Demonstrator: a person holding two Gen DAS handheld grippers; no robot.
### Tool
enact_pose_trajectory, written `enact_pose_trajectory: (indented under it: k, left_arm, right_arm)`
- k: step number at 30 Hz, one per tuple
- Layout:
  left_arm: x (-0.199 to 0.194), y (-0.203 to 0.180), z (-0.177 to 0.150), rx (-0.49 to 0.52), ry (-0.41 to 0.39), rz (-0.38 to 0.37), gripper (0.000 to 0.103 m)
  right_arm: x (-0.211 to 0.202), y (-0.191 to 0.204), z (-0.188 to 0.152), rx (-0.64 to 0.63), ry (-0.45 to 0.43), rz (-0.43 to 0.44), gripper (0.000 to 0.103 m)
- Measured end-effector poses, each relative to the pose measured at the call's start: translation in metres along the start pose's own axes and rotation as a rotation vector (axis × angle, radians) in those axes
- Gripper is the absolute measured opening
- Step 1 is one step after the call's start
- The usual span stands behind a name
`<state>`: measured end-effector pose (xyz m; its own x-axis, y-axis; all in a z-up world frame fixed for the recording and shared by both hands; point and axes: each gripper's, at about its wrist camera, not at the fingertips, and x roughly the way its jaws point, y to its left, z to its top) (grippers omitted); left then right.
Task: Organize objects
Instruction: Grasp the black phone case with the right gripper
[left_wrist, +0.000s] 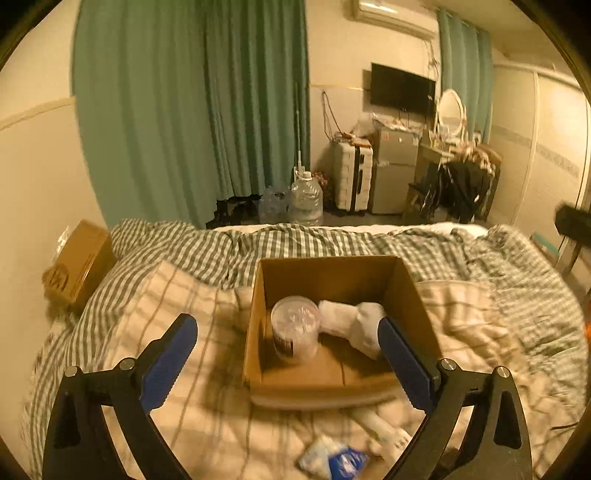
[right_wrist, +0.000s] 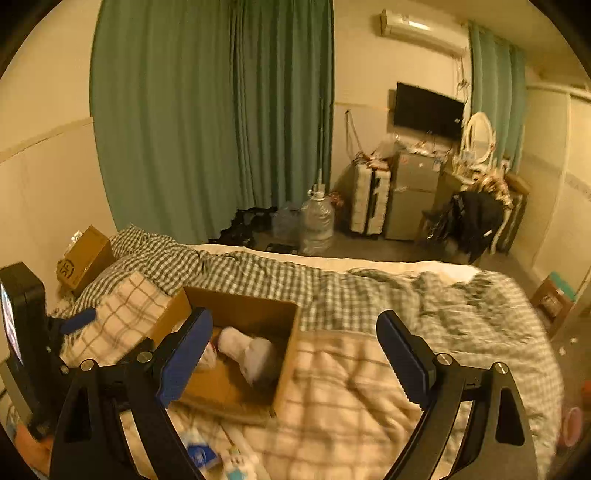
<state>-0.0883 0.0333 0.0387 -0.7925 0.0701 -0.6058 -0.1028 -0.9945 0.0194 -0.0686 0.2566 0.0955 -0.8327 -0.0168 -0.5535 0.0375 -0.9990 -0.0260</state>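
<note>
An open cardboard box (left_wrist: 413, 295) sits on the bed; it also shows in the right wrist view (right_wrist: 288, 354). Inside it stand a clear plastic jar (left_wrist: 295, 328) and a rolled white sock (left_wrist: 354, 323), the sock also in the right wrist view (right_wrist: 247, 350). My left gripper (left_wrist: 288, 358) is open and empty, hovering over the box's near side. My right gripper (right_wrist: 291, 350) is open and empty, above the box's right wall. A white tube (left_wrist: 380, 428) and a blue-and-white packet (left_wrist: 332, 459) lie on the blanket in front of the box.
The bed has a plaid blanket (left_wrist: 192, 424) and a green checked duvet (left_wrist: 295, 240). A closed cardboard box (left_wrist: 79, 262) rests by the left wall. Beyond the bed stand water jugs (left_wrist: 304, 201), a suitcase and a small fridge.
</note>
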Motion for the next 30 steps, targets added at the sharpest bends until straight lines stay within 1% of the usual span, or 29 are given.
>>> enact_pose_trajectory:
  k: [1, 3, 4, 7, 9, 11, 13, 15, 16, 17, 19, 21, 25, 28, 30]
  left_arm:
    - [-0.010, 0.002, -0.005, -0.015, 0.003, -0.006, 0.101]
    - [-0.027, 0.009, -0.017, -0.038, 0.004, -0.015, 0.101]
    - [-0.034, 0.011, -0.023, -0.047, 0.009, -0.010, 0.101]
    - [-0.047, 0.020, -0.050, -0.059, 0.026, 0.018, 0.101]
    - [-0.048, 0.023, -0.069, -0.071, 0.046, 0.028, 0.101]
    - [-0.045, 0.027, -0.088, -0.085, 0.071, 0.033, 0.101]
    - [-0.040, 0.028, -0.107, -0.082, 0.099, 0.031, 0.101]
    - [-0.029, 0.026, -0.124, -0.082, 0.140, 0.043, 0.101]
    - [-0.027, 0.025, -0.130, -0.084, 0.153, 0.039, 0.101]
    - [-0.022, 0.021, -0.137, -0.090, 0.177, 0.018, 0.101]
    - [-0.019, 0.014, -0.145, -0.082, 0.198, -0.006, 0.101]
    - [-0.016, 0.001, -0.152, -0.044, 0.215, -0.024, 0.101]
    - [-0.016, -0.028, -0.161, 0.042, 0.233, -0.070, 0.101]
    - [-0.013, -0.043, -0.166, 0.087, 0.254, -0.090, 0.101]
    - [-0.011, -0.054, -0.171, 0.129, 0.275, -0.107, 0.101]
  right_arm:
    - [-0.017, 0.000, -0.006, -0.006, -0.001, -0.019, 0.091]
    - [-0.037, 0.001, -0.017, -0.001, -0.004, -0.037, 0.091]
    - [-0.047, 0.002, -0.027, 0.003, 0.008, -0.038, 0.091]
    - [-0.062, 0.004, -0.053, 0.021, 0.036, -0.032, 0.091]
    - [-0.066, 0.009, -0.077, 0.006, 0.061, -0.052, 0.091]
    - [-0.063, 0.017, -0.105, -0.013, 0.097, -0.084, 0.091]
    - [-0.056, 0.025, -0.135, -0.023, 0.140, -0.086, 0.091]
    - [-0.045, 0.033, -0.159, -0.070, 0.180, -0.091, 0.091]
    - [-0.038, 0.035, -0.168, -0.093, 0.195, -0.115, 0.091]
    - [-0.028, 0.035, -0.178, -0.115, 0.220, -0.145, 0.091]
    - [-0.013, 0.031, -0.189, -0.121, 0.261, -0.148, 0.091]
    - [-0.001, 0.022, -0.198, -0.096, 0.290, -0.146, 0.090]
    - [0.011, 0.012, -0.213, -0.055, 0.355, -0.092, 0.090]
    - [0.019, 0.011, -0.224, -0.060, 0.398, -0.059, 0.087]
    - [0.022, 0.012, -0.227, -0.066, 0.410, -0.050, 0.084]
